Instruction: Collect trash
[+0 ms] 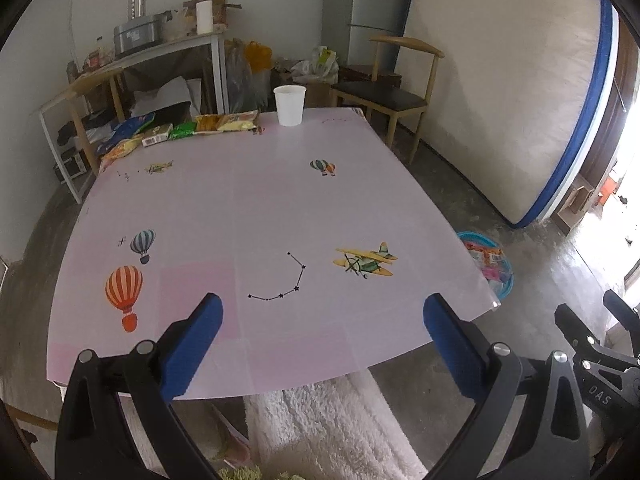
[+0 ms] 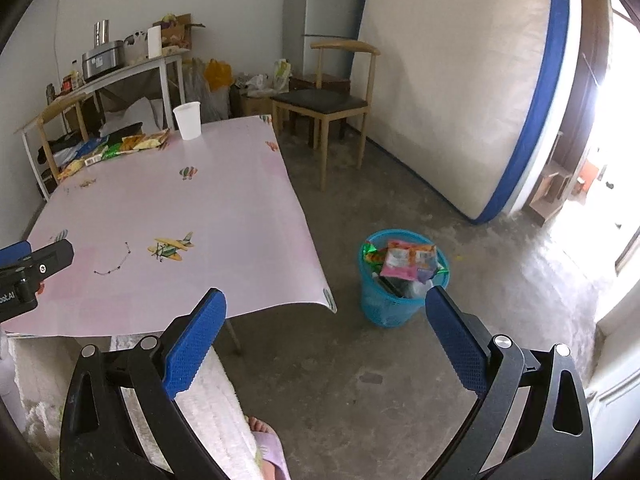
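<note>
Some wrappers sit in the bin [image 2: 404, 276], snack packets [image 1: 192, 130] and cup [image 1: 289, 105] remain on the table [image 1: 260, 208]; both claws, left [image 1: 322, 316] and right [image 2: 326, 312], wide open, empty.

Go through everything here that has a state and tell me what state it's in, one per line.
Left gripper: open, holding nothing.
Right gripper: open, holding nothing.
White paper cup: upright on the table's far edge.
Snack wrappers: lying flat along the far left edge.
Blue mesh plastic wastebasket: upright on the floor, heaped with wrappers.
</note>
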The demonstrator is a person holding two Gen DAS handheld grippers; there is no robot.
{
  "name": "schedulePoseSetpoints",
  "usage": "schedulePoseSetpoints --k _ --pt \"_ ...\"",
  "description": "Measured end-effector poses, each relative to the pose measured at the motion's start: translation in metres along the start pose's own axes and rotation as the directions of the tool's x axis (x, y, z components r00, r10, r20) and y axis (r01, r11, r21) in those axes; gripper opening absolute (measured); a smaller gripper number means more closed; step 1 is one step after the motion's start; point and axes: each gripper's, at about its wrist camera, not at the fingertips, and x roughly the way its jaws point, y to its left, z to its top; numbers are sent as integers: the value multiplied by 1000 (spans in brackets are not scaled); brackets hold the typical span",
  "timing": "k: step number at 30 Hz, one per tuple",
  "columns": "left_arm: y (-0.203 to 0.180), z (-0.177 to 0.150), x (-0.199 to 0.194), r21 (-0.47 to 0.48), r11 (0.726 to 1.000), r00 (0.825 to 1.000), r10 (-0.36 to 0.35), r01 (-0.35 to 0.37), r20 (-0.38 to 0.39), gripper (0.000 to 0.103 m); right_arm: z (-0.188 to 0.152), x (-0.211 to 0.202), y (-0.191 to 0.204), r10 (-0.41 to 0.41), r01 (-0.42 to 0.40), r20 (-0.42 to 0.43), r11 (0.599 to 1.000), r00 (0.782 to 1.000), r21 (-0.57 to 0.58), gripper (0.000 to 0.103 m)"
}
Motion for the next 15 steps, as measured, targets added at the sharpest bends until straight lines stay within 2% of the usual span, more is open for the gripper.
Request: schedulePoseSetpoints --k 5,15 --pt "4 1 4 -21 1000 1000 9 -10 -28 98 2 6 1 -9 8 -20 1000 1000 -16 95" --pt "16 5 8 -44 998 998 43 -45 -35 98 6 14 4 9 -10 -38 1000 999 -25 95"
